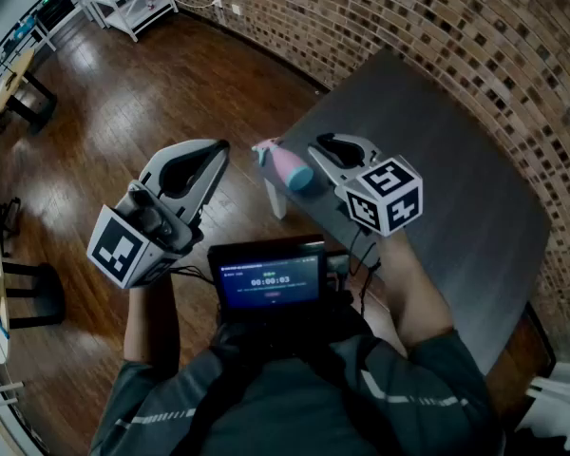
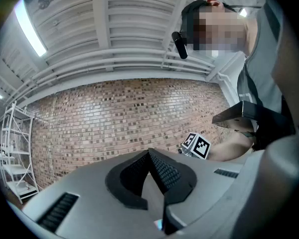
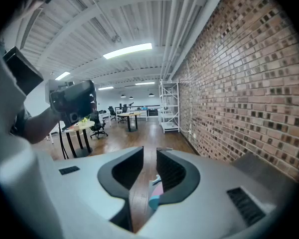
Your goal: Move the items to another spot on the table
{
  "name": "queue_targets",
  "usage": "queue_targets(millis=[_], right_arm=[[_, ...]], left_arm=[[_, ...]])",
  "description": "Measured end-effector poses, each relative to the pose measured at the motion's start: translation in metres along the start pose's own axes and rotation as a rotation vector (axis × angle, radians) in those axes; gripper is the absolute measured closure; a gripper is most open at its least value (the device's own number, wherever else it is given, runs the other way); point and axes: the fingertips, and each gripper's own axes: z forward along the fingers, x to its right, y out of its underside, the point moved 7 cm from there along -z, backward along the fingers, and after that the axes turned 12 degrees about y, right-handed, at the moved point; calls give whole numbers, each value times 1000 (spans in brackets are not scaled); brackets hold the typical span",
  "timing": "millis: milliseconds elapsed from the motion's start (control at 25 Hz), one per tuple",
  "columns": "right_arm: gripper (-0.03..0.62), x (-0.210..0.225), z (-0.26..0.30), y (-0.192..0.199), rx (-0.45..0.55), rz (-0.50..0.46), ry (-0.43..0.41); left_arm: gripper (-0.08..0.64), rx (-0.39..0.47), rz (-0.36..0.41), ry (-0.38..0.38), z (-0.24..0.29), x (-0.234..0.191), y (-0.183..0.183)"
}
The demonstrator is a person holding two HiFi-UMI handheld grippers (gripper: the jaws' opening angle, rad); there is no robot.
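Head view: pink bottle (image 1: pixel 287 167) at the corner of the surface (image 1: pixel 437 160), right tool (image 1: pixel 319 146) just beside it, left tool (image 1: pixel 216 150) off to the side.
Left gripper view: tool (image 2: pixel 149 156) closed, empty.
Right gripper view: tool (image 3: pixel 149 158) narrow, bottle (image 3: pixel 157 189) beyond, ungripped.
Move looks unstarted.

You work in an open-plan office loft, long brick wall (image 3: pixel 249 83) beside you, polished wooden floor (image 1: pixel 171 93), desks (image 3: pixel 131 115) with rolling office chairs (image 3: pixel 97 125) at the far end, white metal shelving rack (image 3: pixel 169 106), strip lights (image 3: pixel 127 50) and exposed pipes (image 3: pixel 187 19) overhead.
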Motion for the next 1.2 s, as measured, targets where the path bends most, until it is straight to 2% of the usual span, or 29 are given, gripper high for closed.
queue_targets(millis=[120,280,320,360,560,600,640,720,840,1000,1080,1200], right_arm=[[506,3,13,9,-44,-1,-13],[502,-3,52,11,-100,3,-8],[432,-5,63,12,-122,3,-6],[402,-6,73,15,-146,2,-3],[402,-4,118,37,-266,-2,10],[374,-3,127,44,-299,-3,11],[320,-3,137,53,-336,-6,12],[279,0,156,72,-411,-10,16],[236,2,179,99,-504,-14,15],[235,2,202,125,-588,-22,13],[172,3,211,138,-635,-25,14],[172,5,223,155,-686,-20,24]], left_arm=[[563,-7,-10,-11,-1,0,4],[563,-8,-23,-8,-18,-27,14],[563,-6,-27,-7,-22,-34,17],[563,-6,-32,-8,-26,-40,21],[563,-23,-62,0,-33,-60,45],[563,-18,-73,-1,-35,-65,49],[563,-12,-83,-5,-36,-69,54],[563,-9,-90,-12,-39,-77,62],[563,-24,-99,0,-41,-87,76],[563,-52,-93,26,-42,-98,90],[563,-56,-96,18,-42,-104,95],[563,-47,-111,1,-38,-115,103]])
